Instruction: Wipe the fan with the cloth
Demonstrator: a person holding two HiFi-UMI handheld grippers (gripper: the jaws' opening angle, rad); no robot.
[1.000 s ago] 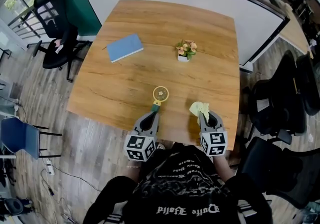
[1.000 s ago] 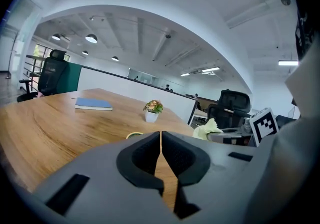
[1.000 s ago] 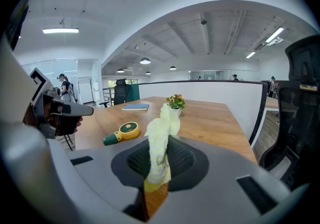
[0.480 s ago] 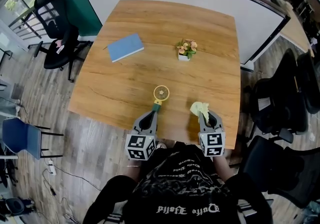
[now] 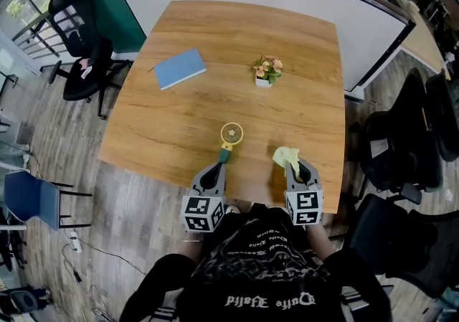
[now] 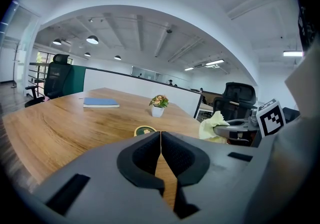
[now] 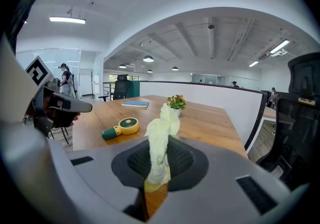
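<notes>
Left tool, jaws together and empty, points at the fan lying flat on the tabletop; right tool clamps a yellow cloth.

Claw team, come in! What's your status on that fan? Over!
Left claw shut, empty. Right claw shut on cloth. Fan lying on table, no claw on it. Nothing blocking. Over.

Bright, even ceiling light — sharp frames, fisheye bending at edges.
</notes>
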